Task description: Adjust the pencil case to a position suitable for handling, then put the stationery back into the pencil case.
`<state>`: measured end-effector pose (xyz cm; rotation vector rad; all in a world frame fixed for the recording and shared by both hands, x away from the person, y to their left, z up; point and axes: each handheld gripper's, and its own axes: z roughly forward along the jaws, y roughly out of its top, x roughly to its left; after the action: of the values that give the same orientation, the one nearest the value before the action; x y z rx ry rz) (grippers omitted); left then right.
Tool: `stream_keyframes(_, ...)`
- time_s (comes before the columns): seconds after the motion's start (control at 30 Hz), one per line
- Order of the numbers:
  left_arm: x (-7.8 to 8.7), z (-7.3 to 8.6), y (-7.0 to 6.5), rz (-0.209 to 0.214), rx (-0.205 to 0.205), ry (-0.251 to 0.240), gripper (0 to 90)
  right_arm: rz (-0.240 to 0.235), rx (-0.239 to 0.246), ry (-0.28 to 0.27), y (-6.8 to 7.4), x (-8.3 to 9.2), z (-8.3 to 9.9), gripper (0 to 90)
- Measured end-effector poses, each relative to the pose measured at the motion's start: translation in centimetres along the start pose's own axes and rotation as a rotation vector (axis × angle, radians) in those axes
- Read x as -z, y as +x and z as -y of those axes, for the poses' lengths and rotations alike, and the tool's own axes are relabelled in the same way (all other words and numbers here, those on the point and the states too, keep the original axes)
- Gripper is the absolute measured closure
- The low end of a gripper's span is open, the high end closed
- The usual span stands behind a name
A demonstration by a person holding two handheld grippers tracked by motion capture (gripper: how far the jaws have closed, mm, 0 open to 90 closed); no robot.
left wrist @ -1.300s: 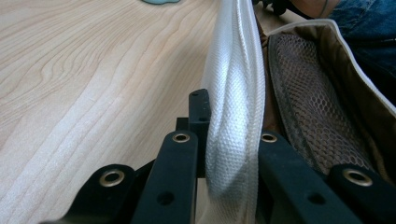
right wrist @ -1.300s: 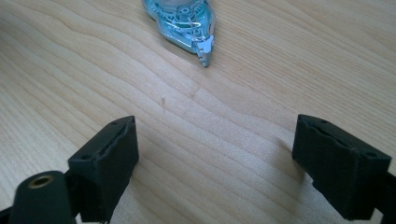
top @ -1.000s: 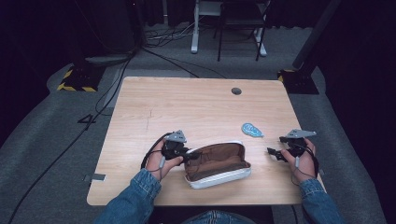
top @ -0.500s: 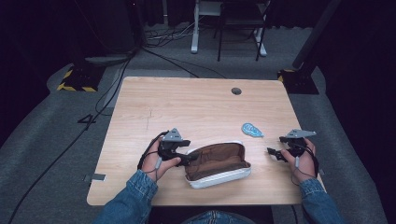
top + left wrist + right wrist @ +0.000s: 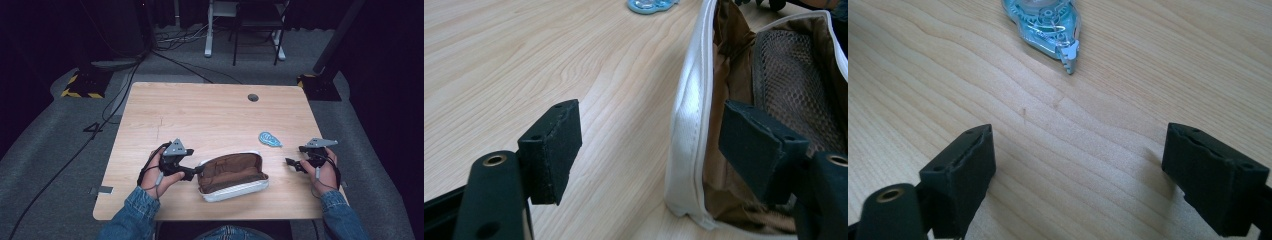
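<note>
High view: my left gripper [image 5: 196,171] has just been opening, rim unpinched; pouch [image 5: 232,176] lies open at six o'clock; right gripper [image 5: 292,163] spread, tape dispenser [image 5: 270,139] unpacked at three.

Dim room, grey carpet [image 5: 60,145], wooden table [image 5: 210,110].
</note>
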<state>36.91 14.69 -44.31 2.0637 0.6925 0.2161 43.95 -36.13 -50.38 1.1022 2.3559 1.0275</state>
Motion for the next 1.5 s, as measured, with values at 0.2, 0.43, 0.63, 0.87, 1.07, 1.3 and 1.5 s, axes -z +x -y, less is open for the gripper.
stream_keyframes(0.2,1.6,1.3,0.1,-0.039,0.006,0.013,23.8,-0.002,0.001,0.005,0.0,-0.3,-0.2,11.8)
stream_keyframes(0.43,3.2,2.7,0.8,-0.114,0.011,0.039,23.4,0.030,-0.031,0.013,0.4,-0.4,-0.5,11.7)
stream_keyframes(0.63,4.1,3.8,1.6,-0.147,0.055,0.049,23.1,0.031,-0.031,0.046,0.6,-0.3,-1.0,18.3)
stream_keyframes(0.87,4.4,5.1,2.4,-0.204,0.084,0.093,22.9,0.004,-0.013,0.052,1.1,-0.3,-2.1,24.0)
stream_keyframes(1.07,4.8,6.2,2.7,-0.233,0.104,0.130,21.1,-0.005,-0.002,0.050,1.6,-0.5,-3.4,25.7)
stream_keyframes(1.3,5.0,7.4,3.4,-0.264,0.120,0.165,18.6,-0.010,0.020,0.056,2.1,-1.2,-5.0,25.5)
stream_keyframes(1.5,4.6,8.1,4.0,-0.272,0.142,0.195,18.2,-0.006,0.020,0.056,2.1,-1.9,-6.2,25.2)
